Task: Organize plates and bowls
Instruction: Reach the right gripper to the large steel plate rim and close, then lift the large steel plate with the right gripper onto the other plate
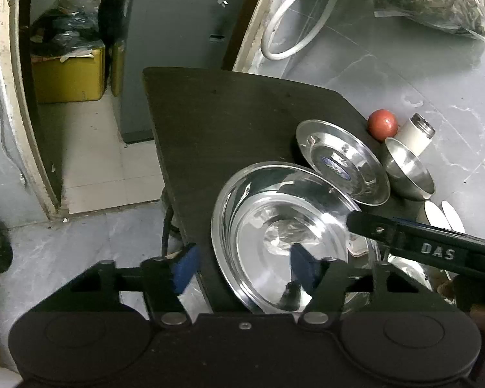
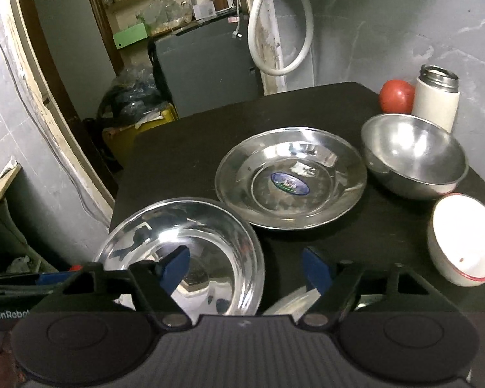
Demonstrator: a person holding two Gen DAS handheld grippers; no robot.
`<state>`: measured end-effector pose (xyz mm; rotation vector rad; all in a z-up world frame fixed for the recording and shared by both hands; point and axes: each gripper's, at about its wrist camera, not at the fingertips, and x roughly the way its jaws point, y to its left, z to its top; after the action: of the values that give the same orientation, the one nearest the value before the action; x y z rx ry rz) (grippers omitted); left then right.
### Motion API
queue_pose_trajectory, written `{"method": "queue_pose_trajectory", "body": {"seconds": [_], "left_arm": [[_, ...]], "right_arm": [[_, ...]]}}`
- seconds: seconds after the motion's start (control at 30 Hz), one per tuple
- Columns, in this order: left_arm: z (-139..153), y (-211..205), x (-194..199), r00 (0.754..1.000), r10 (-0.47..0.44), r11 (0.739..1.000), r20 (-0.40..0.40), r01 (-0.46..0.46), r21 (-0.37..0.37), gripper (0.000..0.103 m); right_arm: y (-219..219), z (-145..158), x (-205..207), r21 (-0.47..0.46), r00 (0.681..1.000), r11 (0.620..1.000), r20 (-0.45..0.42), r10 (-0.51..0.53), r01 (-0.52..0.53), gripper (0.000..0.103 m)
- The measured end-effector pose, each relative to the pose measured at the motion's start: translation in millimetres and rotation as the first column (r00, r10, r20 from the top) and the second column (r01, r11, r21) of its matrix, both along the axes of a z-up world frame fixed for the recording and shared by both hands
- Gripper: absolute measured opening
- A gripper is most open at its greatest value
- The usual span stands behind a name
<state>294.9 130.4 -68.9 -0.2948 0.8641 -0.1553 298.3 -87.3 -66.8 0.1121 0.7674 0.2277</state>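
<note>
- Little of the sorting looks done: the dishes lie spread over the dark surface [image 2: 190, 135] singly, and no stack of like pieces shows.
- A shiny steel plate [image 2: 181, 252] sits at the near left corner, its rim at or slightly past the surface's edge. Behind it lies a steel plate with a blue label [image 2: 291, 179], their rims close or just overlapping.
- A steel bowl [image 2: 414, 155] stands upright to the right of the labelled plate. A white bowl with a red rim [image 2: 462, 242] is tilted at the right edge, with another white piece beside it, mostly cut off.
- A tomato [image 2: 396, 96] and an open white flask [image 2: 436, 100] stand at the far right corner; they are no part of the sorting.
- A pale rim shows under the right tongs [image 2: 245, 265], likely another dish, though too little is visible to say.
- The left tongs [image 1: 242, 266] hover spread wide across the shiny plate's near-left rim, one finger outside it and one above its well, gripping nothing.
- The right tongs, also spread wide and empty, hang above the same plate's right side, one finger over the well and the other over bare surface beyond its rim.
- In my judgement nearly everything remains: gather the plates together, then nest the bowls.
</note>
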Motion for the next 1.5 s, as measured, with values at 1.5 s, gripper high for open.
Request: {"method": "queue_pose_trajectory", "body": {"seconds": [1.5], "left_arm": [[40,-74,-36,0.996,-0.04,0.997,0.086,0.034,0.07,0.021]], "right_arm": [[-84,29,-51,0.098,0.998,0.994,0.045,0.041,-0.045,0.034]]}}
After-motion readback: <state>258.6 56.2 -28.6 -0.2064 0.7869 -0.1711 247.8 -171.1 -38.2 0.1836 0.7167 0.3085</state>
